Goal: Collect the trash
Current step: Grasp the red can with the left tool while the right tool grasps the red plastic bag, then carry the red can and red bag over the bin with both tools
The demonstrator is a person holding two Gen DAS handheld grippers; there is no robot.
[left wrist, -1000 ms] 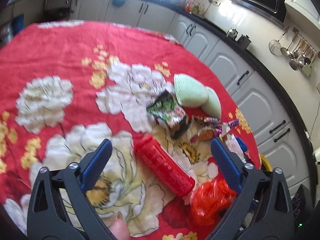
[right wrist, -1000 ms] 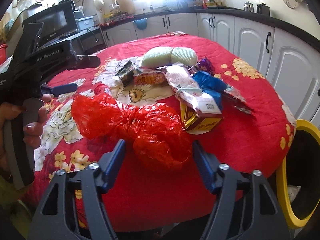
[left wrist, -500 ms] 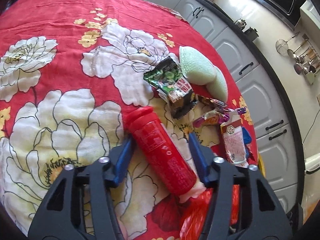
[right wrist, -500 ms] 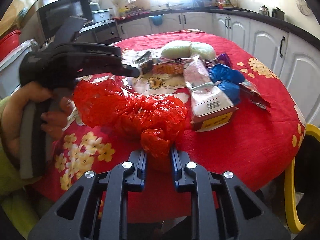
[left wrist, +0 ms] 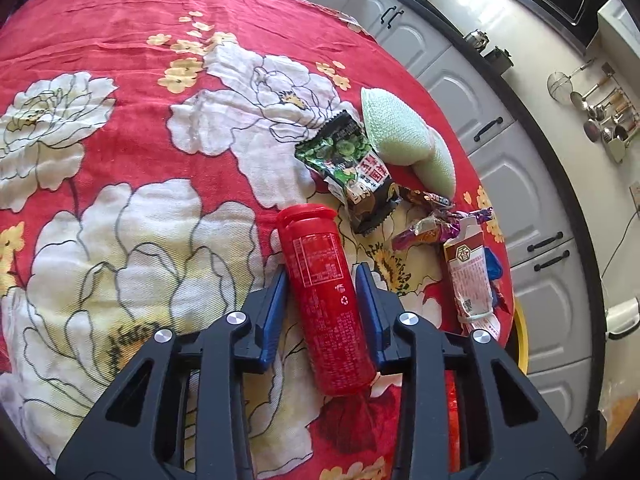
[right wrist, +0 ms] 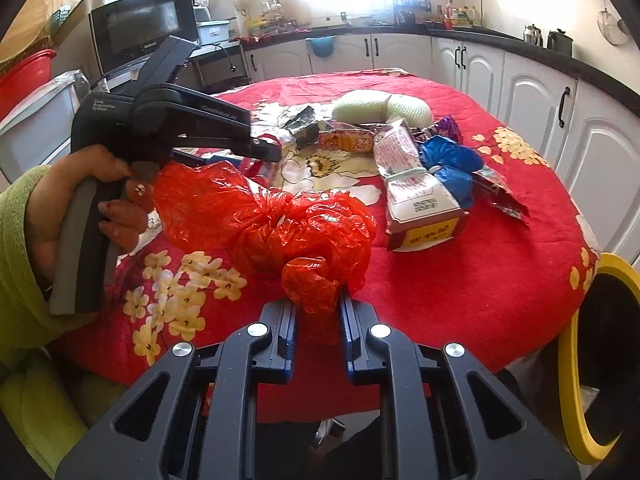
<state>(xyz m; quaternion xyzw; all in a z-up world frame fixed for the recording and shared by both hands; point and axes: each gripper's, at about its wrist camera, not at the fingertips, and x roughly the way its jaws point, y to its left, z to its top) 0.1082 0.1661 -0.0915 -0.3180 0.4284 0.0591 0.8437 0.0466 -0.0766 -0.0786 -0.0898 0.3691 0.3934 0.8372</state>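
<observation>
- Left gripper: jaws closing around the red tube, which lies between its blue pads on the flowered tablecloth.
- Right gripper: jaws closing, pinching the red plastic bag bunched directly ahead.

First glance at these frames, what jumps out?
The red floral tablecloth fills both views. In the left wrist view the left gripper is closing around a red tube lying on the cloth. In the right wrist view the right gripper pinches a knot of the red bag, with a heap of wrappers behind and a yellow-rimmed bin at the table's right edge.
</observation>
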